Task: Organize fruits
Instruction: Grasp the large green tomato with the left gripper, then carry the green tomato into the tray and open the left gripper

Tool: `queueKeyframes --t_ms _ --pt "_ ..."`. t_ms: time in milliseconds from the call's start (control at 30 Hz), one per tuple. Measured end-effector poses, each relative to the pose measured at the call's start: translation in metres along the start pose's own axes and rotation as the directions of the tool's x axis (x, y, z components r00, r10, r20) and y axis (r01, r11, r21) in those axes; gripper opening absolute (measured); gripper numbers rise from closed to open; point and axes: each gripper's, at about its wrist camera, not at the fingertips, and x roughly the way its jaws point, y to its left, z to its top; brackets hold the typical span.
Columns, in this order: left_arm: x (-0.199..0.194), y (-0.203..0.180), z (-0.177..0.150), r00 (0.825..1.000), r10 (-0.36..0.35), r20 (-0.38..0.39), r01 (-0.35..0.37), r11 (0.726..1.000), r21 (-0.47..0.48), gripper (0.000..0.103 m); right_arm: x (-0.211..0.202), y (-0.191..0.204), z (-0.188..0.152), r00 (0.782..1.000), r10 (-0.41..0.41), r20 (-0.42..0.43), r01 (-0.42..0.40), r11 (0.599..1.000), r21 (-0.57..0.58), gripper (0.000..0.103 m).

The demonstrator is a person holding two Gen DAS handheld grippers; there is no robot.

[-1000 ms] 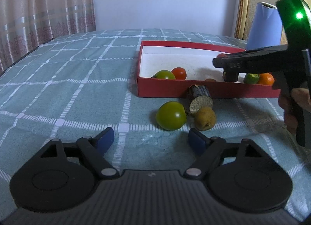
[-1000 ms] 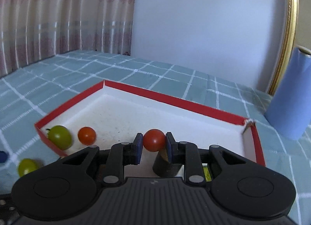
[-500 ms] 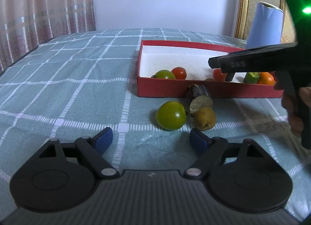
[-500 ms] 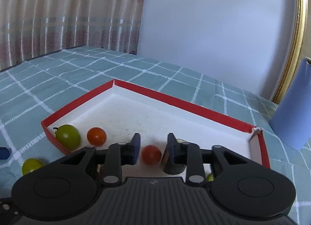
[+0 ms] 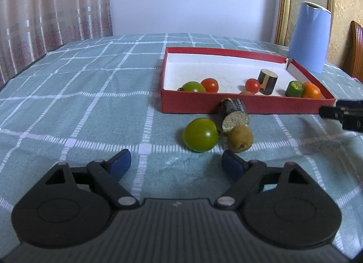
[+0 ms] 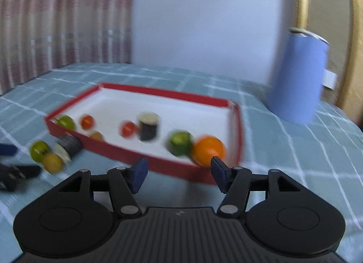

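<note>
A red box [image 5: 240, 105] with a white floor holds a green tomato [image 5: 192, 86], two red tomatoes [image 5: 209, 84] [image 5: 252, 85], a dark cylinder [image 5: 267, 81], a green piece [image 5: 294, 88] and an orange [image 5: 312, 90]. In front of the box lie a green tomato [image 5: 200, 134], a brown kiwi-like fruit [image 5: 240, 138] and a dark log piece [image 5: 233, 115]. My left gripper [image 5: 175, 164] is open and empty just short of the green tomato. My right gripper [image 6: 178, 172] is open and empty, outside the box's near wall [image 6: 145, 158]; its view is blurred.
A tall blue cylinder [image 5: 309, 36] stands behind the box's far right corner. The surface is a teal checked cloth [image 5: 79, 104]. A curtain [image 5: 45, 13] hangs at the left and a gold frame [image 5: 284, 6] stands at the back right.
My right gripper let go of the red tomato inside the box, opened wide and pulled back out over the near wall to the right. My left gripper stayed put.
</note>
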Motion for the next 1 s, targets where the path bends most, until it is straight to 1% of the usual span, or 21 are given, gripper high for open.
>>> queueKeyframes --t_ms 100,167,267,333,400,433,467,600,667,700,733,767,800,867,933,1000 --pt "0.000 0.000 0.000 1.000 0.008 -0.002 -0.008 1.000 -0.001 0.088 0.010 -0.014 -0.009 0.999 -0.011 -0.040 0.013 0.998 0.056 0.060" --pt "-0.001 -0.001 0.001 1.000 0.025 0.001 -0.025 1.000 -0.001 0.088 0.014 -0.022 -0.012 0.998 0.006 -0.065 0.000 0.995 0.104 0.060" --pt "-0.001 -0.003 0.003 0.998 0.055 0.005 -0.055 0.998 0.001 0.086 0.018 -0.030 -0.015 0.997 0.031 -0.071 -0.020 0.989 0.150 0.061" --pt "-0.002 -0.003 0.007 0.999 0.050 0.007 -0.050 0.999 -0.015 0.085 0.018 -0.034 -0.016 0.997 0.044 -0.070 -0.032 0.985 0.169 0.062" --pt "-0.001 -0.006 0.011 0.999 0.049 0.015 -0.049 0.999 -0.011 0.085 0.019 -0.036 -0.017 0.997 0.046 -0.067 -0.033 0.982 0.183 0.066" --pt "-0.001 -0.008 0.012 0.998 0.058 0.021 -0.058 0.998 0.000 0.085 0.019 -0.037 -0.017 0.997 0.047 -0.066 -0.034 0.981 0.190 0.071" --pt "0.001 -0.010 0.014 0.998 0.064 0.023 -0.064 0.998 0.010 0.085 0.019 -0.038 -0.017 0.996 0.052 -0.065 -0.038 0.980 0.196 0.074" --pt "0.008 -0.010 0.019 0.999 0.052 0.005 -0.052 0.999 -0.002 0.083 0.018 -0.038 -0.016 0.996 0.053 -0.065 -0.039 0.979 0.198 0.074" --pt "0.012 -0.010 0.020 0.999 0.043 -0.008 -0.043 0.999 -0.008 0.073 0.018 -0.038 -0.016 0.996 0.054 -0.065 -0.040 0.979 0.198 0.074" --pt "0.014 -0.011 0.020 0.999 0.039 -0.013 -0.039 0.999 -0.011 0.071 0.018 -0.037 -0.017 0.996 0.053 -0.065 -0.039 0.979 0.198 0.074" --pt "0.014 -0.012 0.020 0.999 0.039 -0.010 -0.039 0.999 -0.009 0.068 0.018 -0.037 -0.016 0.996 0.053 -0.066 -0.039 0.979 0.198 0.074" --pt "0.013 -0.013 0.019 0.999 0.037 -0.003 -0.037 0.999 -0.006 0.061 0.018 -0.037 -0.017 0.996 0.053 -0.066 -0.039 0.980 0.198 0.074" --pt "0.012 -0.014 0.018 1.000 0.031 0.004 -0.031 1.000 -0.001 0.058 0.017 -0.037 -0.017 0.996 0.052 -0.066 -0.038 0.980 0.196 0.074" --pt "0.011 -0.017 0.018 1.000 0.009 0.007 -0.009 1.000 0.007 0.039 0.018 -0.037 -0.016 0.996 0.050 -0.068 -0.036 0.980 0.194 0.074" --pt "0.012 -0.022 0.018 1.000 -0.002 0.006 0.002 1.000 0.021 0.032 0.019 -0.036 -0.016 0.996 0.047 -0.072 -0.033 0.982 0.186 0.075" --pt "0.011 -0.028 0.017 1.000 0.015 0.016 -0.016 0.999 0.047 0.031 0.019 -0.034 -0.016 0.996 0.044 -0.078 -0.030 0.984 0.173 0.077"
